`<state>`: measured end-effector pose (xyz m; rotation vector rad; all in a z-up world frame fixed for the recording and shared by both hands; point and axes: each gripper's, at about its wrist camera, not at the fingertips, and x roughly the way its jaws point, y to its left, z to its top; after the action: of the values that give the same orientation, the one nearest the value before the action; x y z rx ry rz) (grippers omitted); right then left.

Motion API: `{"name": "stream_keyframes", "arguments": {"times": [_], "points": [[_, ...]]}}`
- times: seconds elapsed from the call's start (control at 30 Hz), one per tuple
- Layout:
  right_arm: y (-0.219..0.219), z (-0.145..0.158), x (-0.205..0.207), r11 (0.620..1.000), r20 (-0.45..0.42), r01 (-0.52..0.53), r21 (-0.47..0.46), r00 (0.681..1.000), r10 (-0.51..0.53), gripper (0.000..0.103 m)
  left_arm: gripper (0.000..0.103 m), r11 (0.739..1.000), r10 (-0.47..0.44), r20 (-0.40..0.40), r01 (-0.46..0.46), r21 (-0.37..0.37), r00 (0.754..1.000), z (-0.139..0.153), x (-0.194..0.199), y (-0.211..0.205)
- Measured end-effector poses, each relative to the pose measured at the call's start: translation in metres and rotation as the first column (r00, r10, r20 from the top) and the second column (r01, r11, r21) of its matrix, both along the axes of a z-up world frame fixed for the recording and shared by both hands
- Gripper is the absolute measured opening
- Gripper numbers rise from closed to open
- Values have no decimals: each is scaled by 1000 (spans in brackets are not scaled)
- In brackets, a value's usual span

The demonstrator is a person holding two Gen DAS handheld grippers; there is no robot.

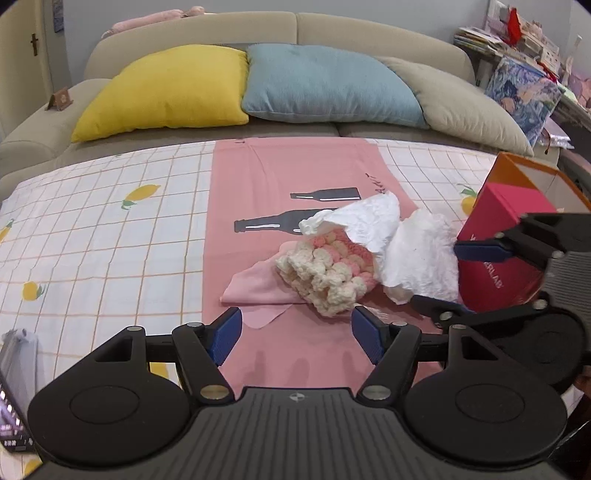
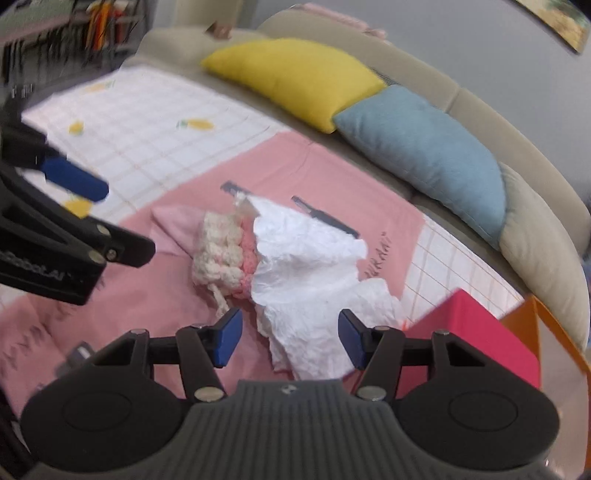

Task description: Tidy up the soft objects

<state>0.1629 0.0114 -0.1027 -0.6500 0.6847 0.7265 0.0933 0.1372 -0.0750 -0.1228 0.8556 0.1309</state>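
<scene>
My right gripper (image 2: 290, 338) is spread just over the crumpled white cloth (image 2: 314, 280), which lies on the pink mat (image 2: 177, 206) against the crocheted piece (image 2: 221, 254). My left gripper (image 1: 297, 338) is spread too, empty. I should probably pinch one thick fold only; the blur hides layers.

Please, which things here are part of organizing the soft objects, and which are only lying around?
Part of the job:
- crocheted cream-and-pink piece
- crumpled white paper
- folded pink cloth
- red box, possibly the container
- left gripper and right gripper, both open

Lying around:
- yellow cushion
- blue cushion
- beige cushion
- sofa
</scene>
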Motion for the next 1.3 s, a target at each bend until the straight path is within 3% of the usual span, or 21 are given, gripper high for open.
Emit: {"name": "stream_keyframes", "arguments": {"times": [0.13, 0.27, 0.47, 0.6, 0.7, 0.77, 0.87, 1.1, 1.3], "points": [[14, -22, 11, 996, 22, -36, -87, 999, 39, 57, 80, 999, -34, 6, 34, -15, 999, -8, 12, 3], [20, -32, 19, 993, 17, -29, -113, 999, 31, 54, 82, 997, -64, 13, 64, -32, 998, -18, 26, 5], [20, -44, 28, 996, -69, -5, -94, 998, -1, 17, 82, 992, -54, 9, 55, -113, 999, -33, 44, 7], [14, -48, 29, 998, -100, 17, -59, 995, -22, 14, 80, 991, -52, 0, 52, -126, 999, -41, 56, 3], [12, -49, 28, 999, -115, 27, -41, 993, -31, 9, 69, 994, -48, -35, 45, -100, 998, -48, 64, -4], [9, -49, 29, 999, -119, 38, -22, 992, -40, 5, 45, 994, -56, -26, 54, -96, 998, -48, 63, -7], [6, -43, 24, 999, -96, 40, 6, 995, -39, 1, 30, 995, -64, 3, 65, -78, 998, -44, 56, -12], [-6, -1, 5, 993, -16, 57, 102, 998, -56, 1, 19, 997, -14, 94, 21, -74, 996, -10, 28, -15], [-25, 36, -22, 983, -83, 57, 173, 996, -44, 0, 19, 993, -19, 111, 32, -110, 994, 16, -11, -20]]}}
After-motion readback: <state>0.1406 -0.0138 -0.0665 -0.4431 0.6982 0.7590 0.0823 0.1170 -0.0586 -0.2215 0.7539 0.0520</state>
